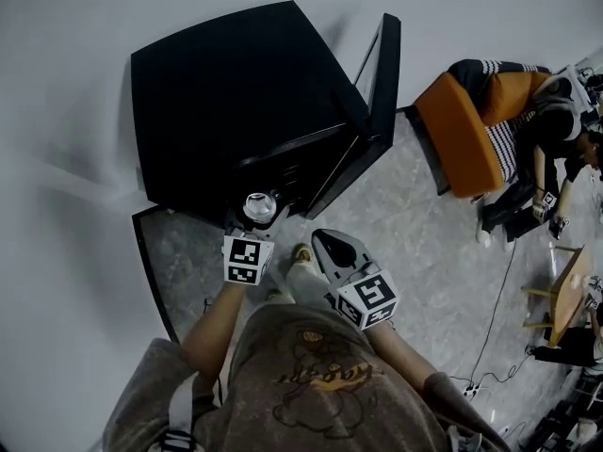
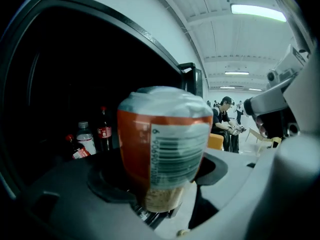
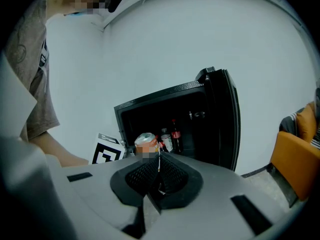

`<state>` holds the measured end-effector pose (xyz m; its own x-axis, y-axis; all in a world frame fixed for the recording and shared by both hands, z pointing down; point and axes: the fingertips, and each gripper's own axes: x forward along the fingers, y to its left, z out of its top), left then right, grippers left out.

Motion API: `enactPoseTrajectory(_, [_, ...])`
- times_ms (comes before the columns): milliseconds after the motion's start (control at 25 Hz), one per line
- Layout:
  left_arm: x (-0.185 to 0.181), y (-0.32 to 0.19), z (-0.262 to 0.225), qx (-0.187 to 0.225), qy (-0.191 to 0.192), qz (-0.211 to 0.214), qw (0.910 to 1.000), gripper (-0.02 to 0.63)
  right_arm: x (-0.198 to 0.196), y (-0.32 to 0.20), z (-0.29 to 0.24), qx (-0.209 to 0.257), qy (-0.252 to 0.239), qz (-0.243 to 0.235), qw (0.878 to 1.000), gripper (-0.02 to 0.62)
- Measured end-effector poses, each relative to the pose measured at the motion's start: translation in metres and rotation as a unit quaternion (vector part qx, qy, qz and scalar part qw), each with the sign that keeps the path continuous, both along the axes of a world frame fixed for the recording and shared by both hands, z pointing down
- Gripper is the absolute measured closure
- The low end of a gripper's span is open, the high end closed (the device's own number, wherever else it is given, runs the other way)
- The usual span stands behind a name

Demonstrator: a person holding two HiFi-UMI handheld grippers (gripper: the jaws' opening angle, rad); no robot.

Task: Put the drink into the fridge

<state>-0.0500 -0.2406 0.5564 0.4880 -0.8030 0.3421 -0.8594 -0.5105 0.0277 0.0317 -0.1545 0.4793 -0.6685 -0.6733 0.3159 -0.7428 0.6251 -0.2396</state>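
Left gripper is clamped on the drink can, orange with a silver top, held upright right at the mouth of the open black fridge. Bottles stand inside. Right gripper is beside it, jaws pressed together, empty.

Your head view is dim and grey under flat, soft light. The fridge reads as a black mass with no detail inside, and only the top of the can catches a glint. Straight lines bow toward the edges. In your left gripper view a ceiling strip light glares at the upper right, the near can is soft, and the far bottles are barely lit. Your right gripper view has black corners and an evenly lit pale wall.
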Motion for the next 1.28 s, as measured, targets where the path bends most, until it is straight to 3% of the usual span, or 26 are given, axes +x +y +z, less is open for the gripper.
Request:
enactPoseTrajectory(560, [-0.012,-0.037,0.048,0.005,-0.029,-0.036,0.9989,0.259,0.0,-0.006,0.014,-0.007,0.005,-0.01,1.0,0.574])
enactPoseTrajectory(1280, [-0.036,-0.09,0.109,-0.026,-0.027,-0.088,0.9955,0.259,0.007,-0.001,0.04,-0.023,0.011,-0.009,1.0,0.574])
